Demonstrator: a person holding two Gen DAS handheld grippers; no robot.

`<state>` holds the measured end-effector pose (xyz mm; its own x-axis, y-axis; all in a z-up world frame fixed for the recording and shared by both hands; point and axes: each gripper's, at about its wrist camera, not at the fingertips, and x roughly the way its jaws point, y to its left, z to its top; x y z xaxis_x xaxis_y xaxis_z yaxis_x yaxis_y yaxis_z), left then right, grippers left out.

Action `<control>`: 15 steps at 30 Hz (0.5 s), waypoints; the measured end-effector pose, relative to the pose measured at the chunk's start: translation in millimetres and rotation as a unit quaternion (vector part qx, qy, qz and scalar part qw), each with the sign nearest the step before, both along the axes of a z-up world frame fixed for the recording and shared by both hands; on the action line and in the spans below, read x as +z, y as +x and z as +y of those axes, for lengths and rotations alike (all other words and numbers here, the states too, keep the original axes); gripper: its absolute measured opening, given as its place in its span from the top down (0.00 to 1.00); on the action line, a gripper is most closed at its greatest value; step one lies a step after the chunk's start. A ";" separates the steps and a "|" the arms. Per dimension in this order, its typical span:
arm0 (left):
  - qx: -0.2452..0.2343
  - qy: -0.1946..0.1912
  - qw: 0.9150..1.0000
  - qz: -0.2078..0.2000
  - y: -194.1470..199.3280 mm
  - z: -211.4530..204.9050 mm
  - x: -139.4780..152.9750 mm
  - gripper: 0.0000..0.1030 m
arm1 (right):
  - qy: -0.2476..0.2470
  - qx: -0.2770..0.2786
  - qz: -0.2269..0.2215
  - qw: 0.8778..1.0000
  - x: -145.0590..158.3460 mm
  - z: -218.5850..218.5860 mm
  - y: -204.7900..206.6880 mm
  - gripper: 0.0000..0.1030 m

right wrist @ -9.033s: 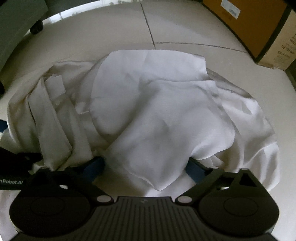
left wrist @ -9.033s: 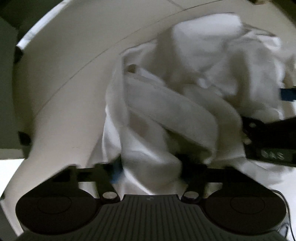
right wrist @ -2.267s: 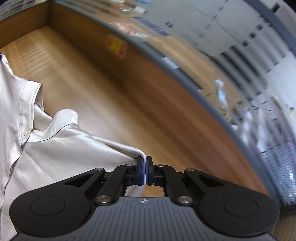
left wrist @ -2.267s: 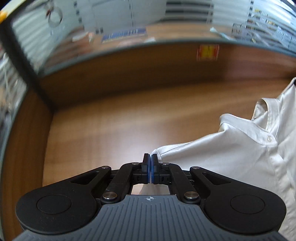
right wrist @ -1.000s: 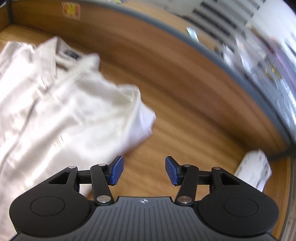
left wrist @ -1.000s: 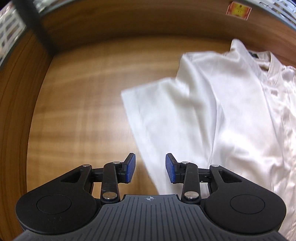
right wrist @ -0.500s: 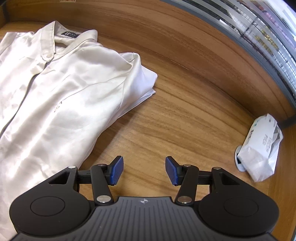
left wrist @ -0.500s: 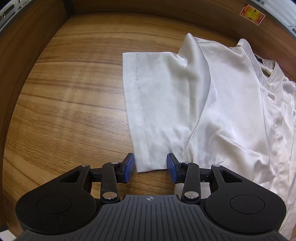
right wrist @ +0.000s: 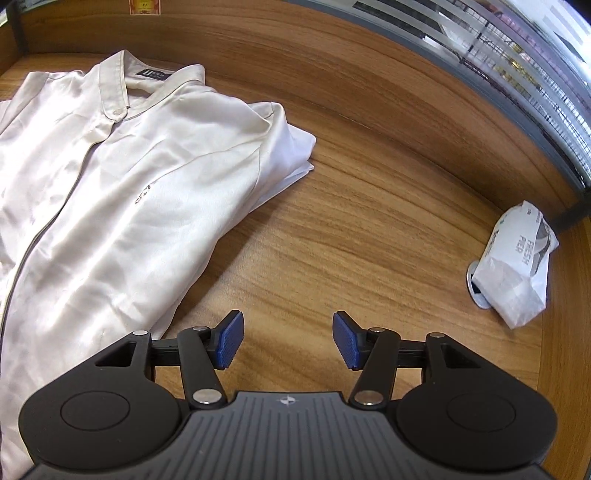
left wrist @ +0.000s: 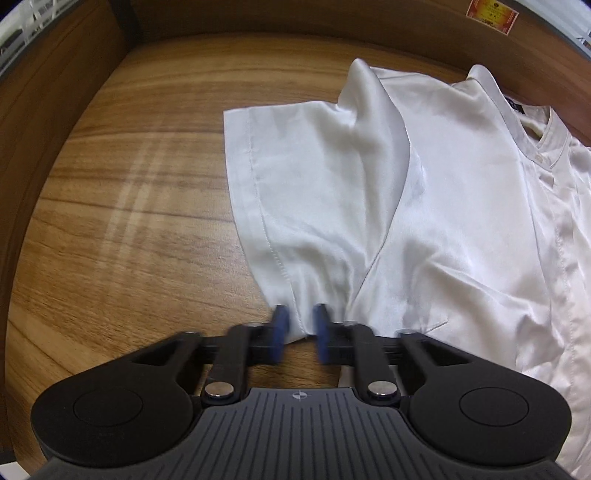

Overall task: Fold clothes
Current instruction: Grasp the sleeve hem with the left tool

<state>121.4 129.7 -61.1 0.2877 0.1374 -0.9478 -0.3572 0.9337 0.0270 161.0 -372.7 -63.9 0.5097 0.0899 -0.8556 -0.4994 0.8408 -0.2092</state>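
Note:
A white satin shirt (left wrist: 461,206) lies front-up on the wooden table (left wrist: 129,229), collar toward the far wall. Its short sleeve (left wrist: 314,184) is spread out to the left. My left gripper (left wrist: 299,334) points down at the sleeve's near hem corner; its jaws are closing with that corner between the blurred blue pads (left wrist: 277,332), a gap still showing. In the right wrist view the shirt (right wrist: 129,184) fills the left side, its other sleeve tucked under. My right gripper (right wrist: 284,339) hovers over bare wood beside the shirt's right edge, jaws opening, nothing between them.
A white paper bag (right wrist: 517,266) lies at the right over a round metal grommet (right wrist: 478,291). A wooden back panel (right wrist: 332,55) bearing a red sticker (right wrist: 144,6) bounds the table. A wooden side wall (left wrist: 44,110) rises at the left.
The left gripper's pads have come closer together around the sleeve's hem corner. The right gripper has drifted slightly, with the shirt and bag a little nearer in view.

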 end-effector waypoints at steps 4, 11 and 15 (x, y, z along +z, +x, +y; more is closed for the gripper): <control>-0.006 0.038 0.999 0.001 0.5 6.4 -0.6 0.91 | 0.003 -0.001 0.002 1.000 -1.1 -0.8 -3.2 0.41; -0.004 0.065 0.998 0.009 3.8 29.9 -0.7 0.90 | 0.013 0.000 0.005 1.000 -3.7 4.9 -0.4 0.41; -0.006 0.081 0.997 0.015 7.4 41.2 -1.2 0.90 | 0.017 0.006 0.003 1.000 -4.9 10.0 6.6 0.41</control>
<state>128.8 170.9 -62.2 0.2615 0.2862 -0.9218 -0.3429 0.9203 0.1884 167.7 -362.7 -68.8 0.5032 0.1251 -0.8550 -0.5110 0.8410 -0.1777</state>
